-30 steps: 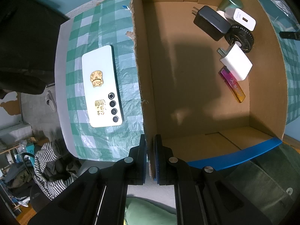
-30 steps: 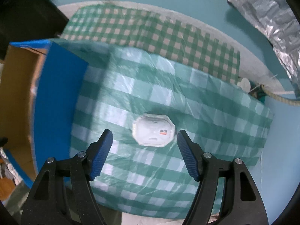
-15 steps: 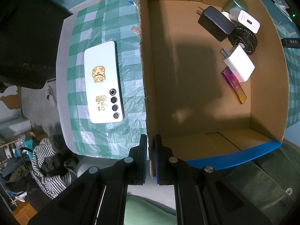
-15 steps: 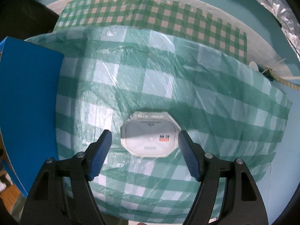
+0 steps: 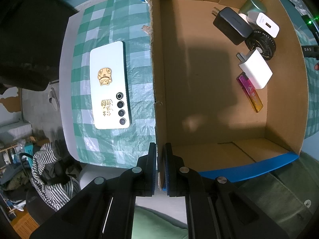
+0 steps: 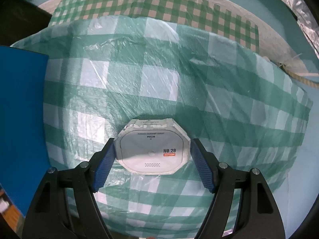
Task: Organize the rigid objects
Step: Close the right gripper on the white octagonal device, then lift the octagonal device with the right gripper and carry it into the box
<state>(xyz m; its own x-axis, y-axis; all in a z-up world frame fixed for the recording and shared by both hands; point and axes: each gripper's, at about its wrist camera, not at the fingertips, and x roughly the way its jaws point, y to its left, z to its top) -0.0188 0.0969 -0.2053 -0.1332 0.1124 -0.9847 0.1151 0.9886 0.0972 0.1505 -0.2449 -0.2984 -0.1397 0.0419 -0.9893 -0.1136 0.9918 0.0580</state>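
Looking down from our left wrist, we see the cardboard box [image 5: 209,99] holding 3 chargers, a black disc and a pink lighter [image 5: 250,93]; our left gripper [image 5: 160,169] pinches its wall. From our right wrist, the right gripper [image 6: 152,159] straddles the octagonal white device [image 6: 151,151], jaws apart, contact unclear.

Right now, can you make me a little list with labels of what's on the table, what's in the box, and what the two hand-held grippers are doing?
box: open cardboard box with blue edges
in box: black charger, two white chargers, black round thing, purple-yellow stick, green-grey thing
on cloth: white phone, face down, beside the box
left hand-held gripper: shut on the box wall
right hand-held gripper: open, one finger on each side of white octagonal case
table cover: green checked cloth
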